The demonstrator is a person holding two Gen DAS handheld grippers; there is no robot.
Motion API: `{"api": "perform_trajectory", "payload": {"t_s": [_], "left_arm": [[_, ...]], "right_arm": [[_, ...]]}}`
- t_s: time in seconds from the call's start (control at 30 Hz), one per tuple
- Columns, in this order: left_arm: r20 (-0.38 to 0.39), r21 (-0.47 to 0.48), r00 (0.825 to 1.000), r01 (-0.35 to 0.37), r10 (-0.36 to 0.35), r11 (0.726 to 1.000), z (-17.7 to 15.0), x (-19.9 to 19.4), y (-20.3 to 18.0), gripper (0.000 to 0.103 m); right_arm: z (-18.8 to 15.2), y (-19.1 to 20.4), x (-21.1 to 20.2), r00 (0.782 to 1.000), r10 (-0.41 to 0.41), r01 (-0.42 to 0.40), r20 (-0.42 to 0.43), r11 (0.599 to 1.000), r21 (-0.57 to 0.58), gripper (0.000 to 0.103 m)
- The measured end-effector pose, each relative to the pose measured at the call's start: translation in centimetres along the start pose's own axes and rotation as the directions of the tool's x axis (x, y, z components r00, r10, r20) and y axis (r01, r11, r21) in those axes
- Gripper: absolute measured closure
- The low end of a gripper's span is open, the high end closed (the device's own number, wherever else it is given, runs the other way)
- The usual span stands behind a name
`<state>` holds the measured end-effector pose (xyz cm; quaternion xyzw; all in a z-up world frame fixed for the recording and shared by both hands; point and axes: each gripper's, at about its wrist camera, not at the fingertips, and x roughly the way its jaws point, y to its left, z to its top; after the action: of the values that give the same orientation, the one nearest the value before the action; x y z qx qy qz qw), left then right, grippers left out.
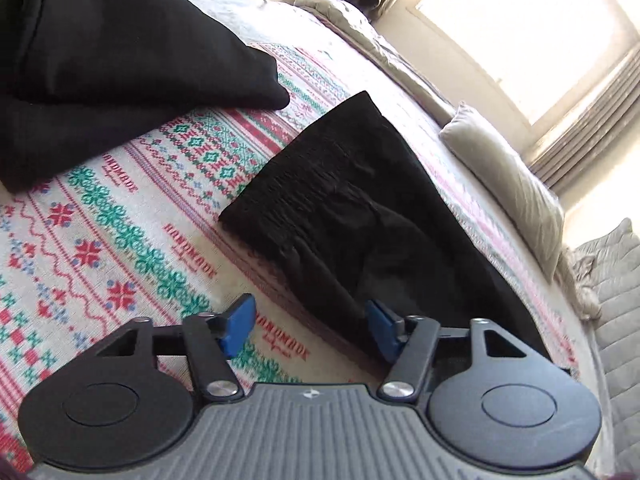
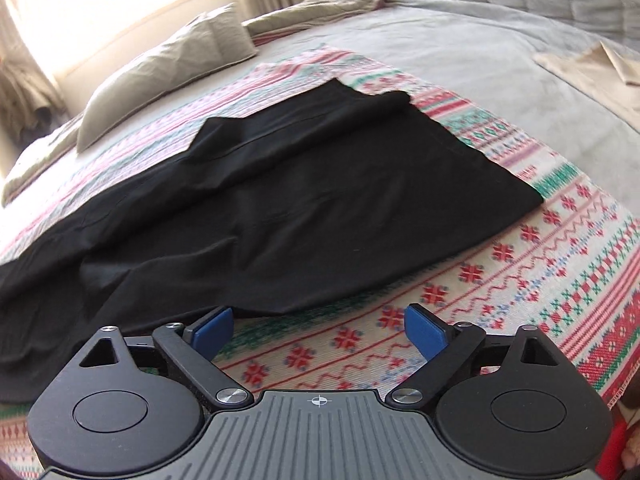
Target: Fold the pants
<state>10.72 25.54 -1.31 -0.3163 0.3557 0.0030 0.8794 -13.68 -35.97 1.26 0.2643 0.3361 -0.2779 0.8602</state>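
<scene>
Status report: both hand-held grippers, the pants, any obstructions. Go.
Left hand-held gripper open, empty, at the pants' waistband end. Right hand-held gripper open, empty, at their near edge. Black pants flat on patterned blanket. Stack of dark clothes lies apart; nothing blocking.

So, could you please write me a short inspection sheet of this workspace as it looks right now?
Surface: patterned blanket spread over a grey bedspread.
Job's things: black pants lying flat on the blanket, waistband toward the left gripper.
Clutter: folded black garments stacked nearby; pillow; beige cloth.
Grippers: left gripper open, empty; right gripper open, empty.
Cables: nothing seen.
Surroundings: bright window with curtains.
</scene>
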Motion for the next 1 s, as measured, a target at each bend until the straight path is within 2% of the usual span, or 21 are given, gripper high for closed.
{"api": "perform_trajectory", "payload": {"t_s": [0.17, 0.27, 0.37, 0.47, 0.57, 0.63, 0.67, 0.77, 0.8, 0.83, 0.87, 1.0], "left_arm": [[-0.029, -0.068, 0.997, 0.071, -0.073, 0.995, 0.2, 1.1, 0.6, 0.06], [-0.034, -0.068, 0.996, 0.082, -0.084, 0.994, 0.1, 1.8, 0.3, 0.072], [-0.021, -0.053, 0.998, 0.062, -0.064, 0.997, 0.0, 2.1, 0.2, 0.082], [-0.019, -0.06, 0.997, 0.071, -0.073, 0.996, 0.0, 2.2, 0.5, 0.083], [-0.011, -0.032, 0.998, 0.065, -0.065, 0.997, -0.2, 2.0, 0.3, 0.084], [-0.004, -0.009, 0.998, 0.056, -0.056, 0.998, -0.4, 1.8, 0.2, 0.085], [0.0, -0.004, 0.999, 0.051, -0.051, 0.999, -0.4, 1.7, 0.1, 0.085], [0.013, 0.021, 1.0, 0.019, -0.02, 1.0, -0.5, 1.7, -0.5, 0.086], [0.02, 0.035, 1.0, 0.001, -0.002, 0.999, -0.6, 1.6, -0.7, 0.086], [0.033, 0.057, 0.999, -0.026, 0.024, 0.998, -0.7, 1.5, -1.2, 0.086], [0.05, 0.075, 0.998, -0.051, 0.048, 0.996, -0.8, 1.2, -1.7, 0.086], [0.139, 0.159, 0.985, -0.124, 0.102, 0.979, -1.0, -1.0, -3.0, 0.086]], "right_arm": [[-0.2, -2.2, 0.5, 0.999, 0.003, -0.006, 0.045, 0.997, 0.072, 0.018], [0.2, -3.0, 1.0, 0.995, -0.006, -0.004, 0.096, 0.994, 0.106, 0.024], [0.8, -4.2, 1.5, 0.988, -0.027, -0.002, 0.15, 0.982, 0.19, 0.031], [1.4, -6.4, 1.7, 0.98, -0.008, -0.059, 0.196, 0.94, 0.335, 0.033], [1.3, -8.9, 1.4, 0.972, 0.03, -0.14, 0.233, 0.872, 0.468, 0.036], [1.3, -9.7, 1.5, 0.971, 0.03, -0.147, 0.237, 0.856, 0.495, 0.048], [1.4, -9.9, 1.5, 0.971, 0.019, -0.138, 0.238, 0.857, 0.497, 0.05], [1.7, -9.7, 1.9, 0.972, -0.031, -0.082, 0.232, 0.883, 0.462, 0.067], [1.8, -9.3, 2.0, 0.972, -0.062, -0.042, 0.228, 0.903, 0.429, 0.078], [1.9, -8.8, 2.2, 0.97, -0.103, 0.011, 0.222, 0.924, 0.383, 0.096], [2.0, -8.2, 2.3, 0.964, -0.146, 0.066, 0.22, 0.94, 0.334, 0.101], [2.1, -6.8, 1.0, 0.939, -0.213, 0.15, 0.271, 0.96, 0.237, 0.103]]}}
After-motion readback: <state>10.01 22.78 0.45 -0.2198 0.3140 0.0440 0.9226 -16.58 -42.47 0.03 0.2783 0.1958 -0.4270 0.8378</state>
